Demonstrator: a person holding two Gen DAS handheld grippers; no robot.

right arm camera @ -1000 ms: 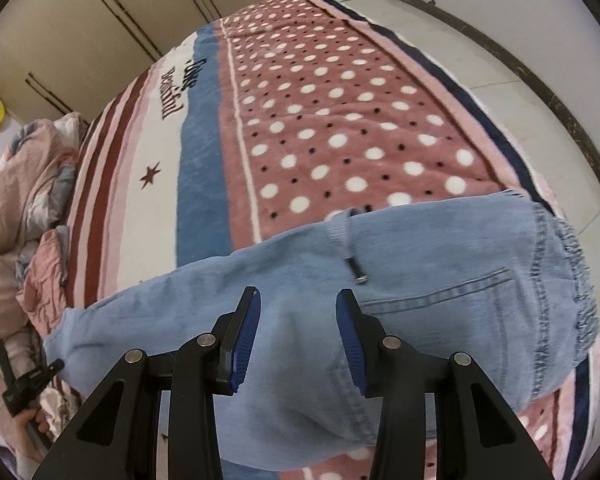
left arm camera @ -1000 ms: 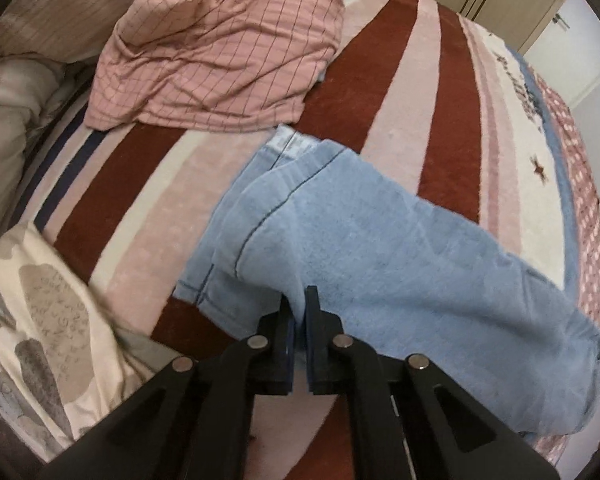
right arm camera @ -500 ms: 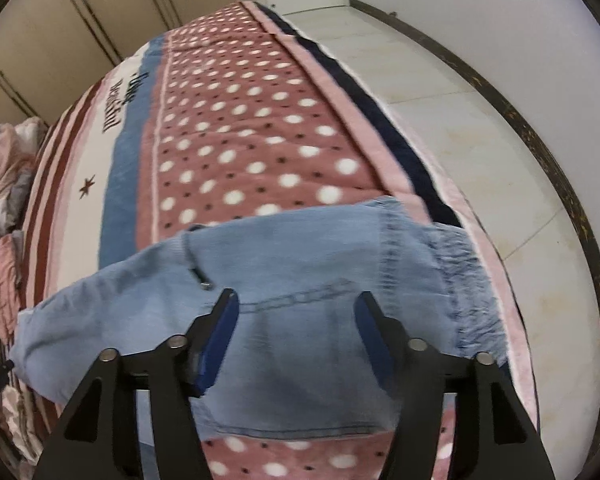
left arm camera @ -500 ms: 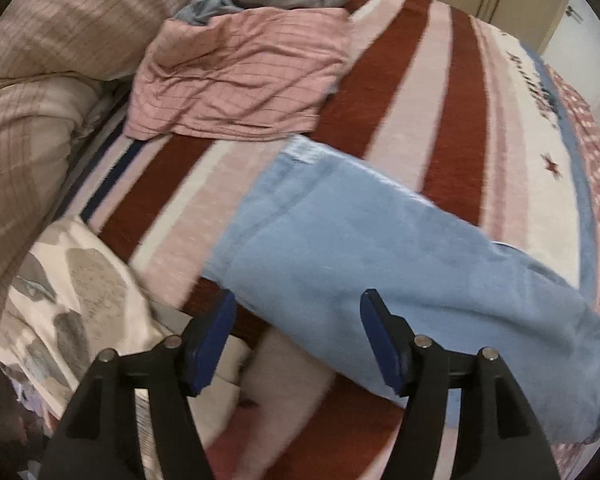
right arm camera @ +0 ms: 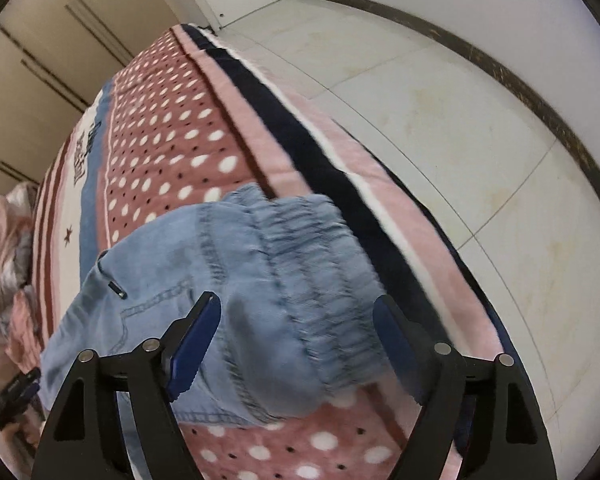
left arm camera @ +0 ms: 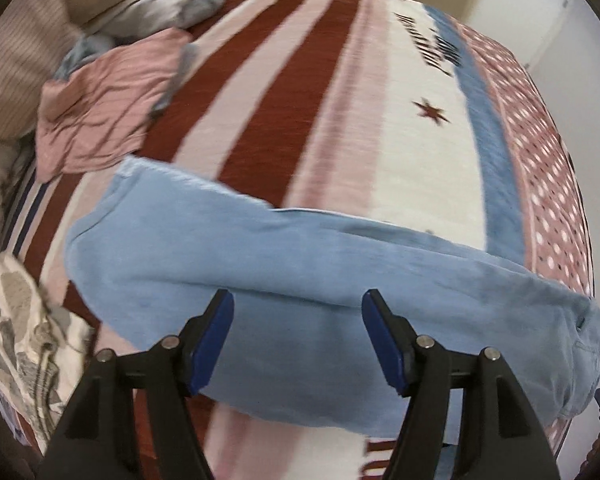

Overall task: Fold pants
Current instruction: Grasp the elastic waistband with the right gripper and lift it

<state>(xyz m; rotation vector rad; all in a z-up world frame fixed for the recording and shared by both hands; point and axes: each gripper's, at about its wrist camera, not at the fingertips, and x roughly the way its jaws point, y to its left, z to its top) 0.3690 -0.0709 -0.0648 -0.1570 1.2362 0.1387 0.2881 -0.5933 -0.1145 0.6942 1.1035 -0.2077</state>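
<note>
Two black grippers with blue finger pads are seen from their own cameras, each held over a bed. The left gripper has its fingers spread wide apart and holds nothing; its pads frame the near edge of light blue denim pants. The pants lie flat across the bed, folded lengthwise with one leg on the other, the cuffs toward the left of this view and the waist end toward the right. The picture is blurred, so fine seams do not show here. The right gripper is also wide open and empty, its pads hovering over the gathered elastic waistband of the pants, where a back pocket seam and a small dark drawstring tip show. The waistband sits near the edge of the bed, just beside a dark navy stripe on the blanket. The blanket under the pants is pink with white dots at the waist end, then a blue band, a white band with a red star and dark lettering, then red and pink stripes. Beyond the cuffs lies a crumpled pink checked cloth, with pillows behind it. A patterned cloth lies at the near left corner. Pale floor tiles run along the bed.
</note>
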